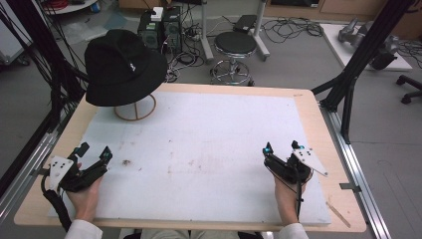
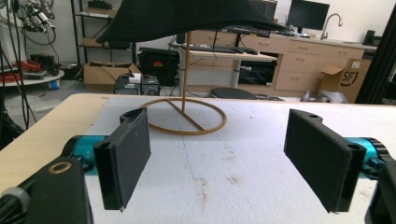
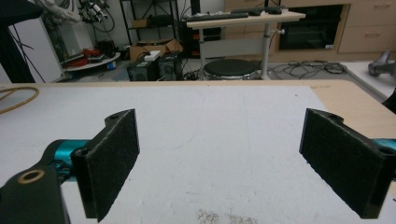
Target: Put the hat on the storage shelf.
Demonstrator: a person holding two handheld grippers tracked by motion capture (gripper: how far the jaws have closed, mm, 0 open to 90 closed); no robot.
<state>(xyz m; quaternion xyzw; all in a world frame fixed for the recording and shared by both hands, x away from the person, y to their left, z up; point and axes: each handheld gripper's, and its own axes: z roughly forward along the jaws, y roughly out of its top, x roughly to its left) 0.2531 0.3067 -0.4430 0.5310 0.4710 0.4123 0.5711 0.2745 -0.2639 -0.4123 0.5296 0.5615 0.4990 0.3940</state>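
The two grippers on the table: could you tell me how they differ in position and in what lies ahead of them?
The left gripper sits near the table's left edge, the right gripper near its right. The left gripper faces the black hat on its wire stand; the right gripper faces bare white mat. Both are open and hold nothing.

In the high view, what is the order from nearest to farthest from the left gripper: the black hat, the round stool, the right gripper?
From the left gripper:
1. Black hat, on its ring stand at the table's far left corner.
2. Right gripper, across the table at its near right.
3. Round stool, on the floor beyond the far edge.
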